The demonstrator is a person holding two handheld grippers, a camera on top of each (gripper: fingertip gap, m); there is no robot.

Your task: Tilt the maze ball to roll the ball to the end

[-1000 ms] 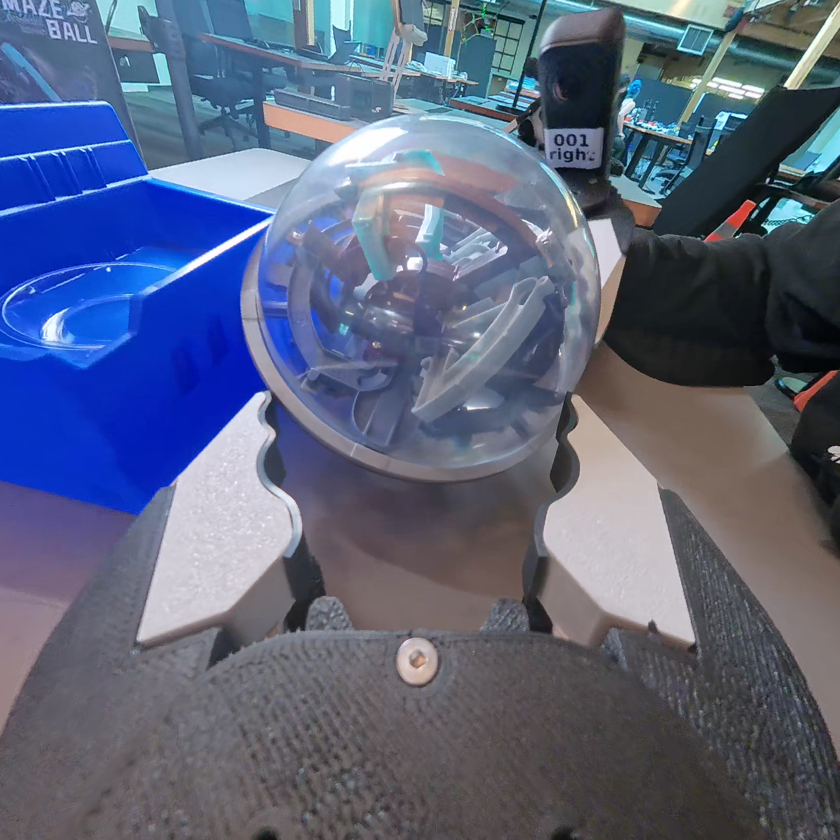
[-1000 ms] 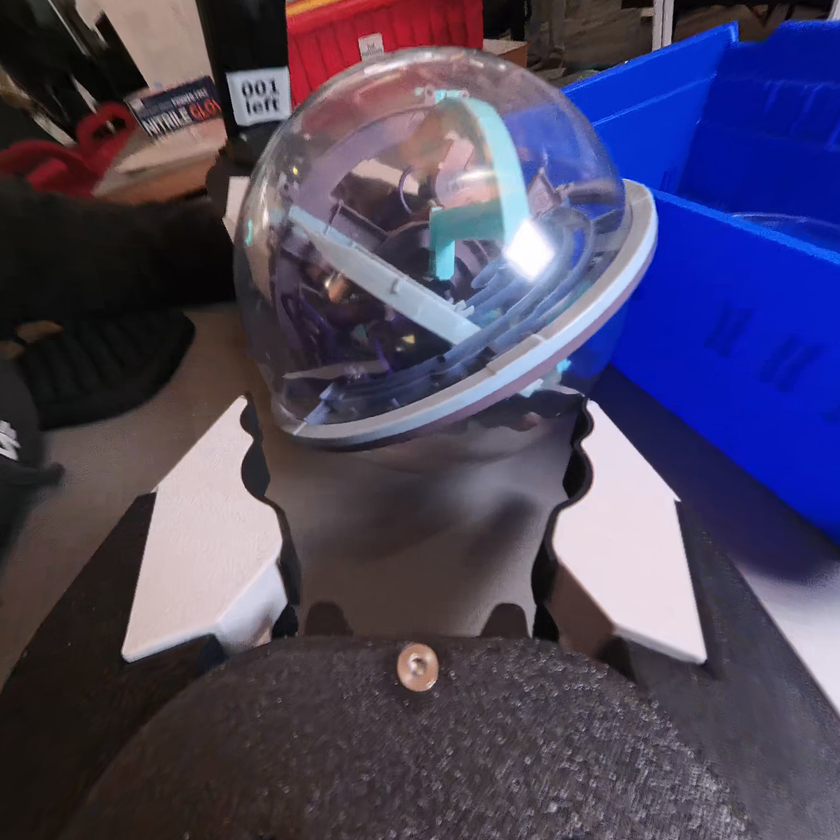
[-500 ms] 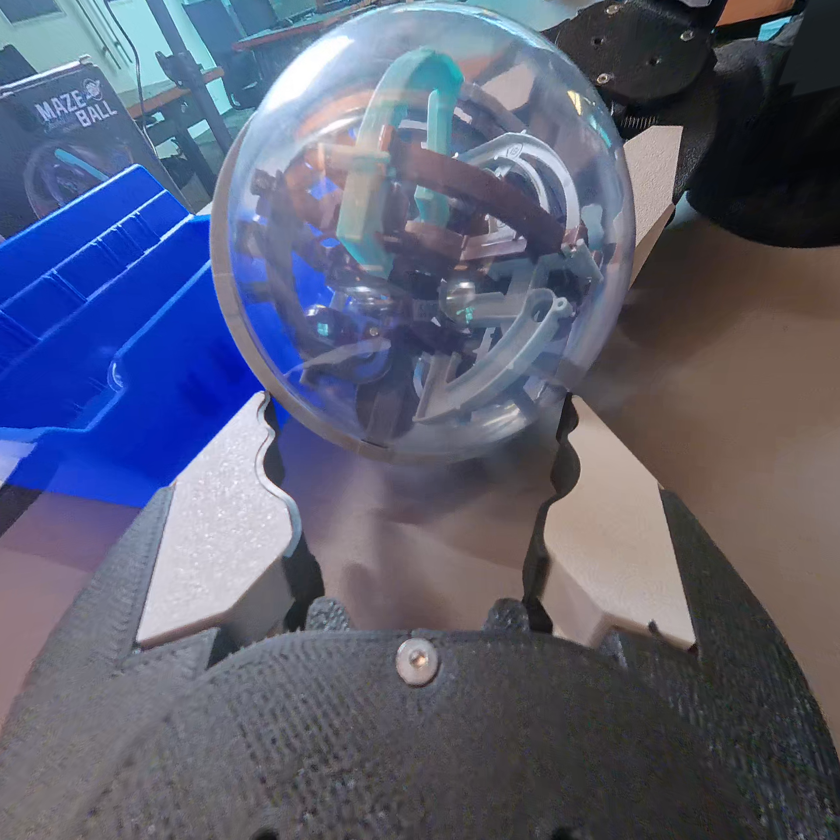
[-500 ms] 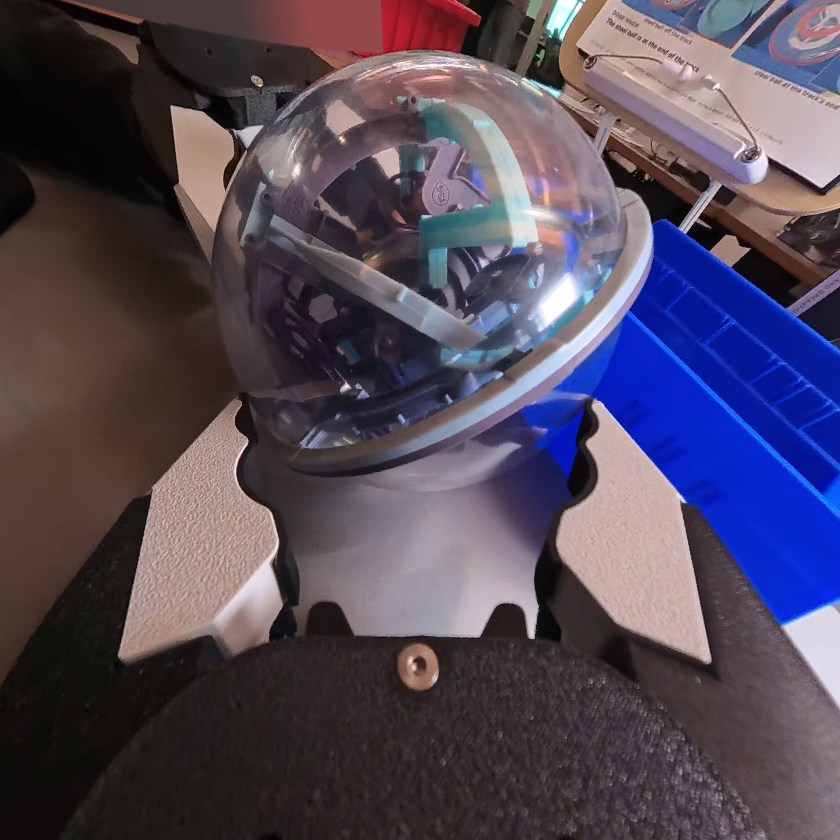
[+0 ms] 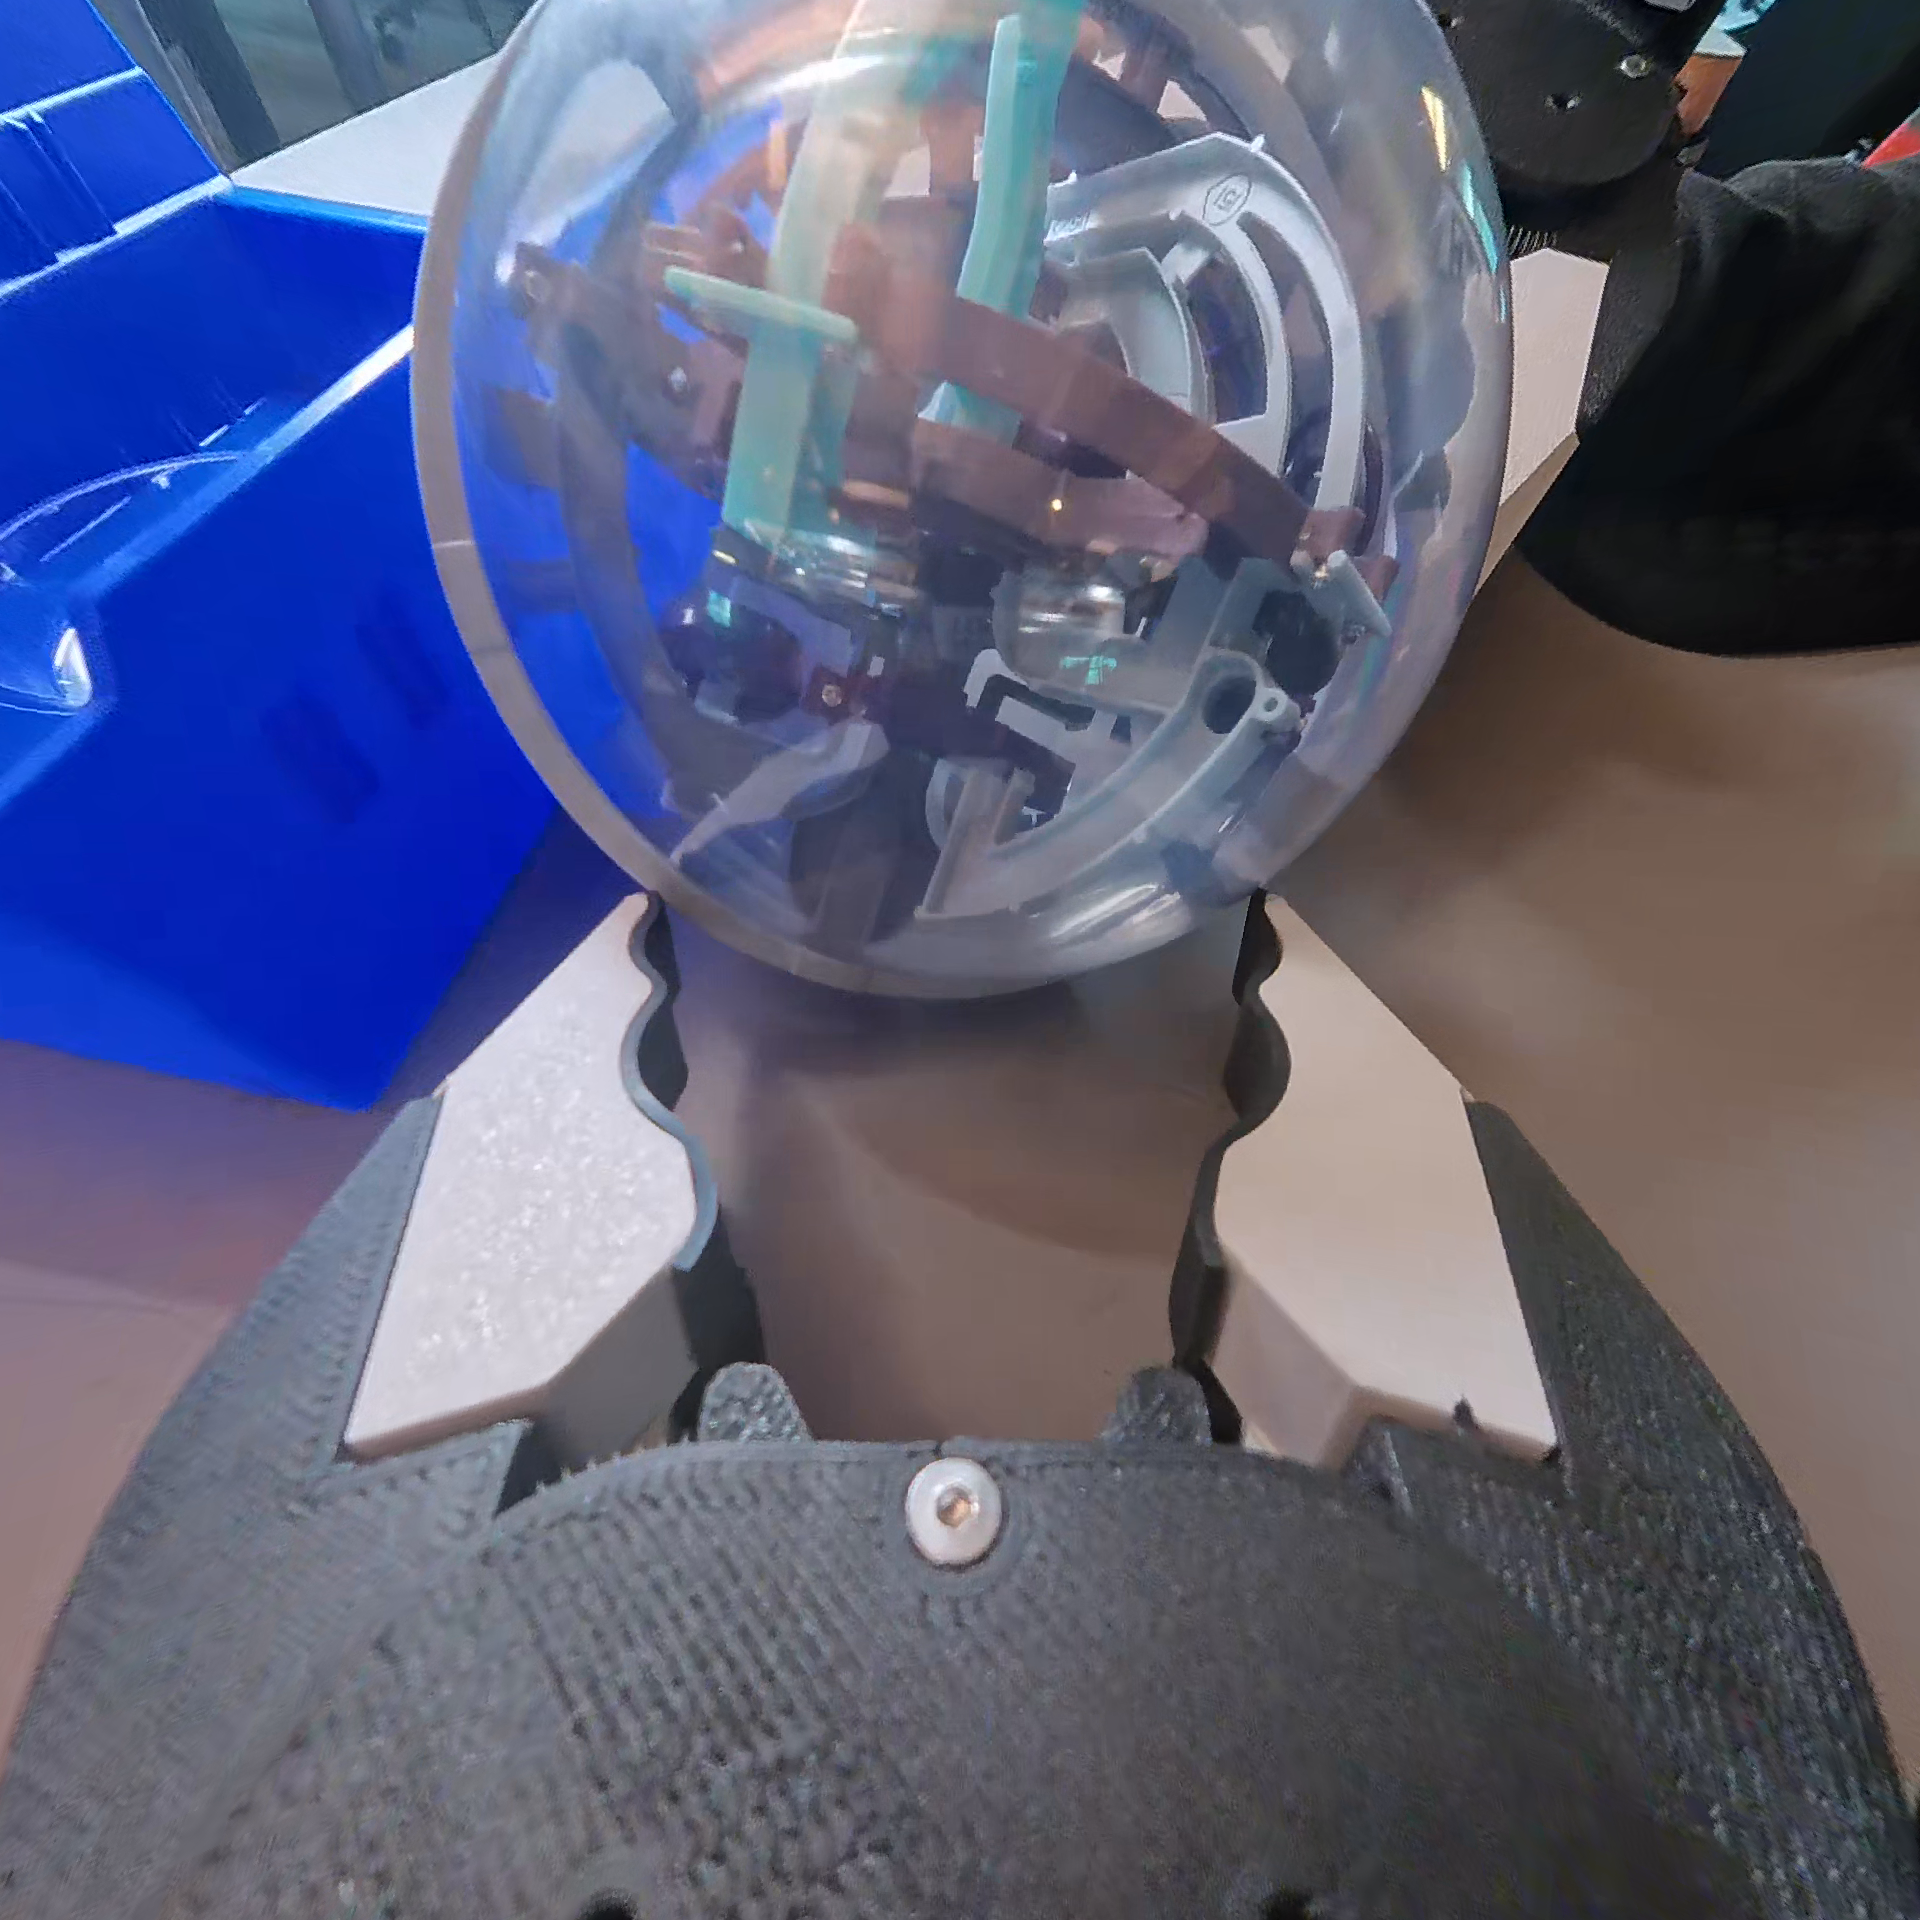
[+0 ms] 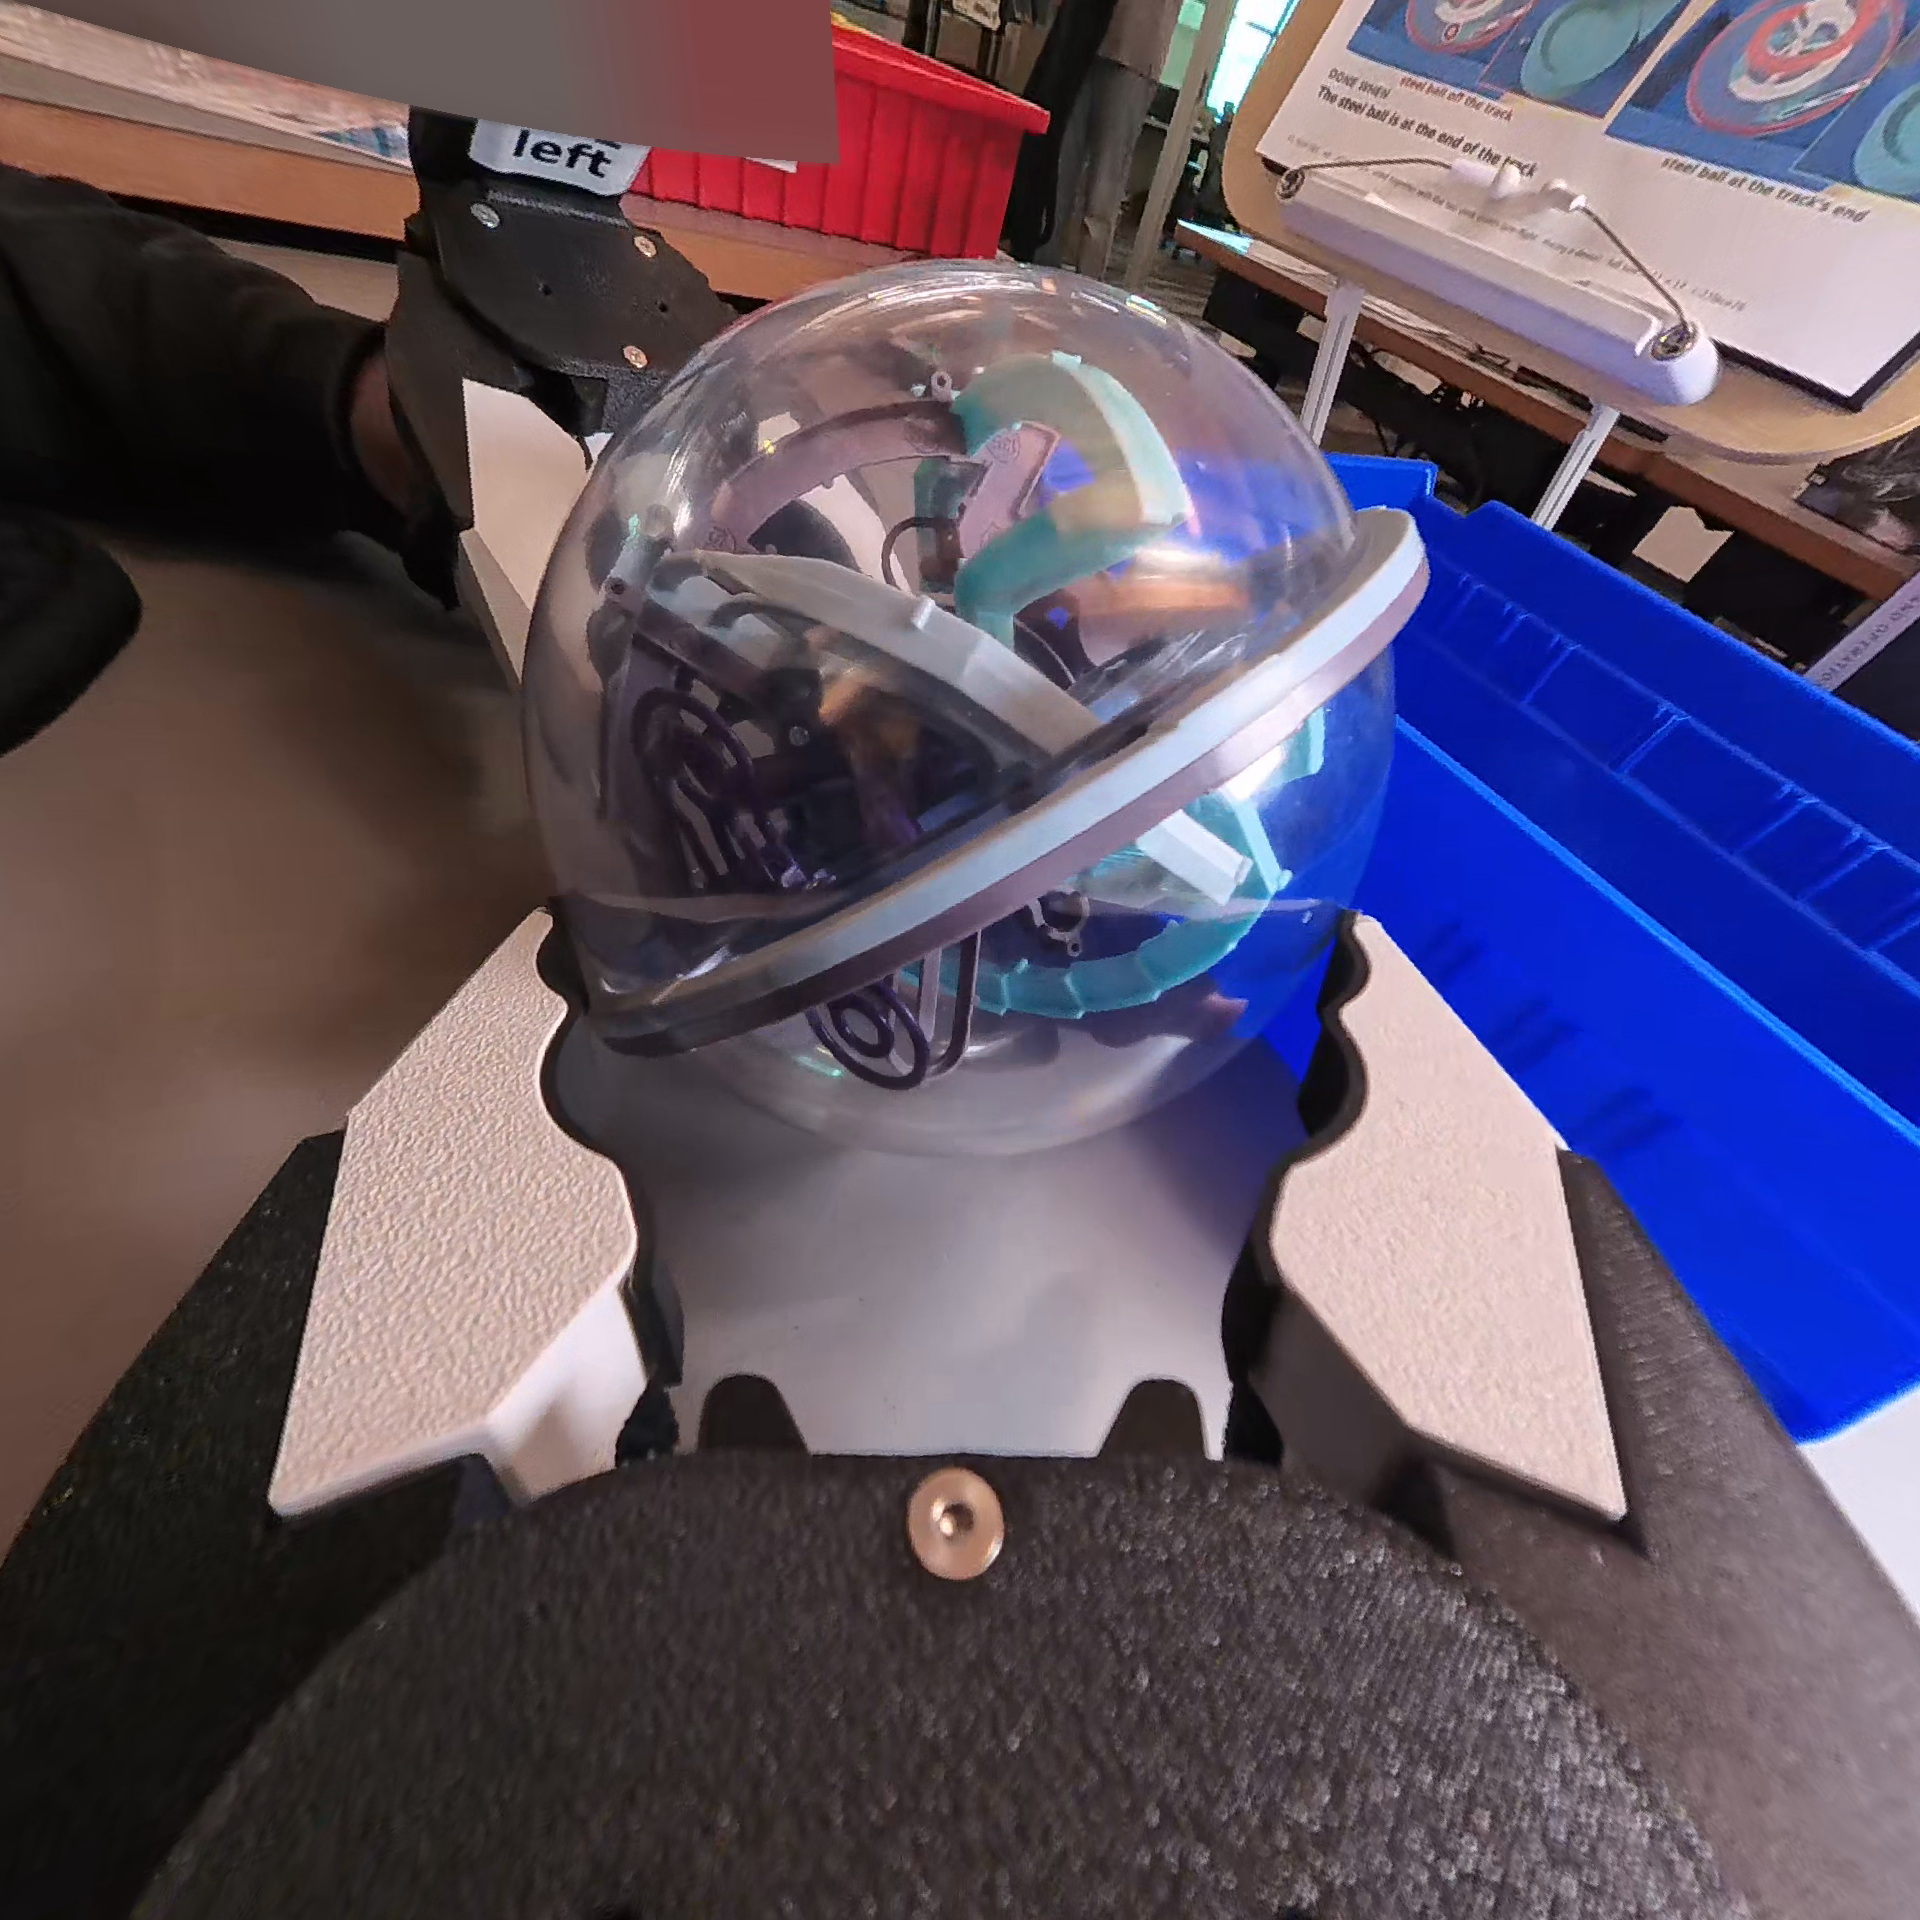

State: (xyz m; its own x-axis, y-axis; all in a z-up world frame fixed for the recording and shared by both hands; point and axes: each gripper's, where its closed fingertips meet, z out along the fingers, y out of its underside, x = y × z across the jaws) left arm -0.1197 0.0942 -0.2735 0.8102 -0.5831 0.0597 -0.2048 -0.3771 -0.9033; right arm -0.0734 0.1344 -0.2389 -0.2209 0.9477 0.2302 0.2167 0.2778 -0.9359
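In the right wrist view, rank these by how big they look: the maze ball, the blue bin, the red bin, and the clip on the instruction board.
1. Maze ball, though it sits nearest the camera.
2. Blue bin, cut off by the frame edge, so its rank against the ball is unsure.
3. Red bin, far back and partly hidden.
4. White clip.

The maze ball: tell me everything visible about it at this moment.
The maze ball is a clear plastic sphere with a grey band around its middle, tilted steeply. Inside are curved tracks in teal, grey, brown and purple; a small steel ball sits among the grey pieces. It is held between the left gripper and right gripper, whose pale fingers cradle its lower part. A blue bin stands beside it. Whether it touches the table is hidden.
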